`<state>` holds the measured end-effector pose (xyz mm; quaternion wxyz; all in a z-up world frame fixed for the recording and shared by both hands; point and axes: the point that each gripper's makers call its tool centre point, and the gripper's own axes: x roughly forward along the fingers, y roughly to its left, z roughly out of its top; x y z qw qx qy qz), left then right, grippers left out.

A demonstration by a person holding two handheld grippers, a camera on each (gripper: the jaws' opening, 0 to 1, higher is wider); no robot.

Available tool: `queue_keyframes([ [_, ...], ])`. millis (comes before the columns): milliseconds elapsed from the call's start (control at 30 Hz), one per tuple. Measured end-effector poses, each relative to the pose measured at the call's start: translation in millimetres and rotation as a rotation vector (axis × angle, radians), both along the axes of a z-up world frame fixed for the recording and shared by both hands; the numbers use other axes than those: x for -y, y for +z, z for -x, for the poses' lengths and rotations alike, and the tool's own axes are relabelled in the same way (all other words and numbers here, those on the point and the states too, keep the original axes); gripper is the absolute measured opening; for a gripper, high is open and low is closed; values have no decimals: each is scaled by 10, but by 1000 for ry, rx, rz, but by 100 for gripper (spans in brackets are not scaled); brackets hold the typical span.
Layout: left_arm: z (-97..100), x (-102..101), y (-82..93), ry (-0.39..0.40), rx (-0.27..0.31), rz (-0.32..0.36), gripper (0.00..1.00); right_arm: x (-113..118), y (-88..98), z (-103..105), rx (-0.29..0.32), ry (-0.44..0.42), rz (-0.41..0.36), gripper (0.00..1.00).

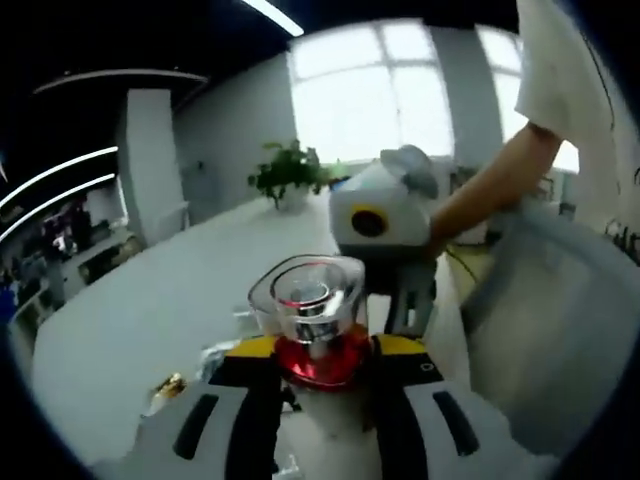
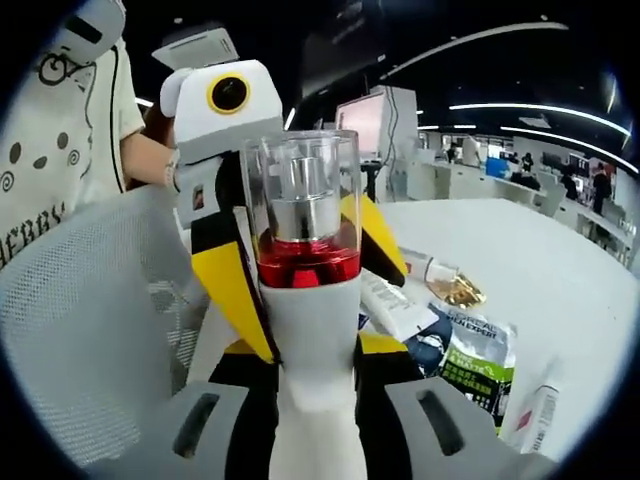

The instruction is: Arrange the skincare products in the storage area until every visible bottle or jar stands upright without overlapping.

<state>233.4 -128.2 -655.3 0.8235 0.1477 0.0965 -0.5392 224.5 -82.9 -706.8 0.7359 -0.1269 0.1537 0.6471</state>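
Bottle w/ clear cap & red band is clamped upright by right gripper; left gripper is shut on its neck, opposite side.

We find the bottle upright between our right gripper's jaws, with the left gripper just behind it, touching its sides. To the bottle's right, packets lie flat on the table (one overlaps another). A mesh chair back stands left. In the left gripper view, a potted plant sits far behind the bottle.
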Motion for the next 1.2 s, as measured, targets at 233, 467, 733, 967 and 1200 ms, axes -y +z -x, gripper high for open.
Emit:
queue_keyframes([
  [233, -32, 26, 65, 1, -19, 62, 33, 10, -5, 0, -27, -18, 4, 29],
  [467, 24, -23, -28, -36, -27, 16, 40, 173, -8, 64, -25, -41, 39, 34],
  [733, 86, -131, -157, -67, -41, -60, 40, 528, 126, -34, -19, -130, 51, 35],
  [967, 30, -206, -338, -74, -35, -120, 38, 504, 486, -54, -49, -169, -55, 38],
  [1200, -15, -222, -422, -79, -55, -124, 36, 214, 837, -43, -38, -162, -148, 43],
])
